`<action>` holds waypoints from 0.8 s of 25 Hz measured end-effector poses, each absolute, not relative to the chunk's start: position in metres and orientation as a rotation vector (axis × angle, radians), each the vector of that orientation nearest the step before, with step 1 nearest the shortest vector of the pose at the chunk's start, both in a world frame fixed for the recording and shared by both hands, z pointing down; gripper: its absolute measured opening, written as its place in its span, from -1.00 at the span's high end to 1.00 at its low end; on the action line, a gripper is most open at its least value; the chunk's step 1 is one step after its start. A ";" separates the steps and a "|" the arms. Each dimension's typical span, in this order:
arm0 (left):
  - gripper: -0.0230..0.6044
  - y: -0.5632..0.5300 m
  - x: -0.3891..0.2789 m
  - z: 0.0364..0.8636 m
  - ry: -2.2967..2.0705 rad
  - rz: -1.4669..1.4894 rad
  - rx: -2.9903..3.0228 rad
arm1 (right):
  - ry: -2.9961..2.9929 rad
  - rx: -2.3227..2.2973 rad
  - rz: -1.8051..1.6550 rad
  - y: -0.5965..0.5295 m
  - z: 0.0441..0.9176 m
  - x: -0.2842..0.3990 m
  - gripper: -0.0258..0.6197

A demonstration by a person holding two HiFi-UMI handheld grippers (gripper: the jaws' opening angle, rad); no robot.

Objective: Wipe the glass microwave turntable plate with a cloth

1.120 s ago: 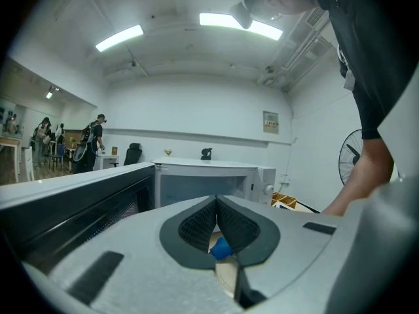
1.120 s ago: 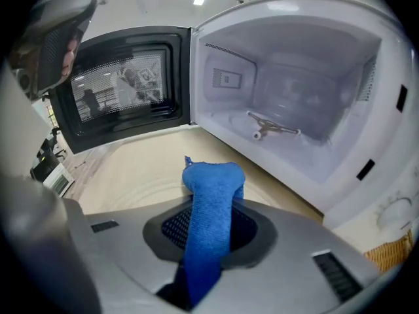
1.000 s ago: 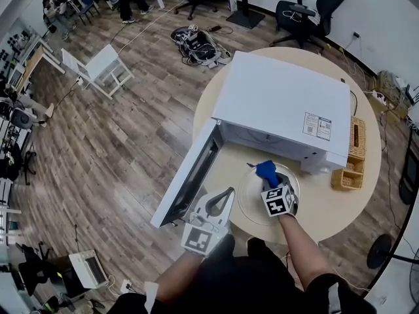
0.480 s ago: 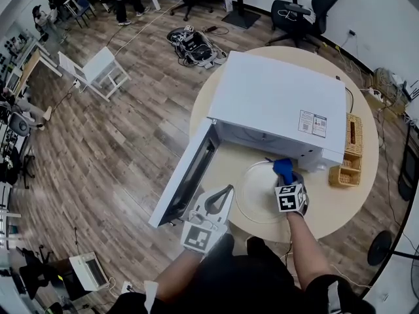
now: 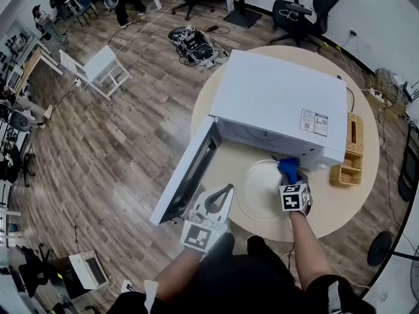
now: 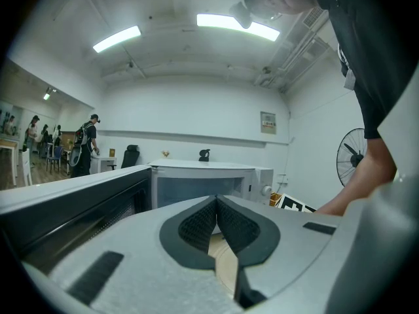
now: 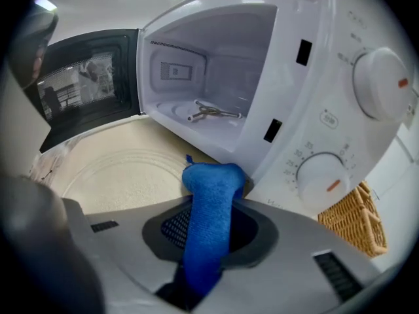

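The glass turntable plate (image 5: 262, 191) lies flat on the round tan table (image 5: 340, 209), just in front of the open microwave (image 5: 281, 103). It is a clear, smooth disc with a raised ring moulded toward its middle. At its 9 o'clock the dark-windowed door (image 5: 190, 175) stands swung out, closing that side. From 5 to 7 o'clock the table rim runs near the plate, with bare wood-look top between them. At 3 o'clock, past a bare strip, sits a woven wicker basket (image 5: 350, 162).

The blue cloth (image 5: 288, 170), a nubby microfibre roll, rests at the plate's 2 o'clock edge, close under the microwave's front corner. The right gripper (image 5: 290, 178) has its jaws closed narrowly on the cloth (image 7: 209, 221), which stands up between the dark ribbed pads and bulges over their tips. Ahead of it the white cavity holds a roller ring (image 7: 213, 112), and two round dials (image 7: 321, 175) sit at 2 o'clock.

The left gripper (image 5: 219, 201) hangs at the plate's 8 o'clock, beside the door's free end and apart from the plate. Its jaws are pressed together at the tips (image 6: 216, 214), with nothing between them.
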State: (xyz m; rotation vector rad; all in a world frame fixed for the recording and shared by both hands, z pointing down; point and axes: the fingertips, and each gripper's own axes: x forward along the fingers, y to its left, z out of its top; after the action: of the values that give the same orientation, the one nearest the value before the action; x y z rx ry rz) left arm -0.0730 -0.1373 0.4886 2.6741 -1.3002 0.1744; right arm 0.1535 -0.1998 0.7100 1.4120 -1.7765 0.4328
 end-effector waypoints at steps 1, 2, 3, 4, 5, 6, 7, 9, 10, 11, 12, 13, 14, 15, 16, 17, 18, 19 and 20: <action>0.91 -0.137 -0.075 0.489 -1.304 0.173 2.668 | -1.793 1.412 0.423 -0.200 0.705 0.150 0.68; 0.91 -0.137 -0.076 0.489 -1.308 0.171 2.663 | -1.815 1.412 0.412 -0.201 0.699 0.145 0.68; 0.91 -0.137 -0.077 0.490 -1.312 0.171 2.662 | -1.841 1.411 0.400 -0.202 0.693 0.139 0.68; 0.91 -0.137 -0.078 0.490 -1.315 0.172 2.662 | -1.869 1.407 0.389 -0.202 0.687 0.132 0.68; 0.91 -0.138 -0.079 0.490 -1.319 0.174 2.662 | -1.898 1.399 0.381 -0.202 0.681 0.124 0.68; 0.91 -0.138 -0.080 0.490 -1.322 0.174 2.661 | -1.927 1.387 0.374 -0.202 0.676 0.116 0.68; 0.91 -0.138 -0.081 0.490 -1.325 0.171 2.659 | -1.954 1.369 0.367 -0.201 0.673 0.106 0.68; 0.91 -0.138 -0.083 0.490 -1.331 0.168 2.661 | -2.004 1.321 0.352 -0.197 0.666 0.084 0.68; 0.91 -0.138 -0.084 0.491 -1.335 0.172 2.667 | -2.027 1.295 0.349 -0.195 0.664 0.072 0.68; 0.91 -0.138 -0.086 0.491 -1.338 0.175 2.670 | -2.047 1.269 0.350 -0.192 0.664 0.061 0.68; 0.91 -0.138 -0.087 0.491 -1.342 0.172 2.667 | -2.066 1.242 0.354 -0.189 0.664 0.050 0.68; 0.91 -0.138 -0.088 0.490 -1.345 0.168 2.663 | -2.083 1.216 0.360 -0.185 0.664 0.040 0.68; 0.91 -0.138 -0.089 0.490 -1.350 0.167 2.662 | -2.097 1.190 0.370 -0.182 0.665 0.031 0.68; 0.91 -0.137 -0.091 0.490 -1.356 0.167 2.658 | -2.109 1.166 0.380 -0.179 0.667 0.021 0.68; 0.91 -0.137 -0.093 0.490 -1.361 0.170 2.654 | -2.118 1.145 0.390 -0.176 0.669 0.013 0.68; 0.91 -0.136 -0.095 0.491 -1.367 0.176 2.652 | -2.126 1.127 0.400 -0.173 0.671 0.005 0.69; 0.91 -0.136 -0.097 0.491 -1.371 0.179 2.647 | -2.131 1.108 0.410 -0.171 0.674 -0.002 0.69; 0.91 -0.136 -0.099 0.491 -1.375 0.181 2.641 | -2.133 1.089 0.422 -0.168 0.678 -0.009 0.69; 0.91 -0.135 -0.101 0.491 -1.379 0.181 2.638 | -2.133 1.069 0.433 -0.164 0.681 -0.015 0.69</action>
State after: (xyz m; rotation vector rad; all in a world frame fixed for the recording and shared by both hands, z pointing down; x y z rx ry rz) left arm -0.1009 -0.1351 0.4915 2.6376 -1.3793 0.1813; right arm -0.0151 -0.1640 0.6813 1.0687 -2.1329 0.4333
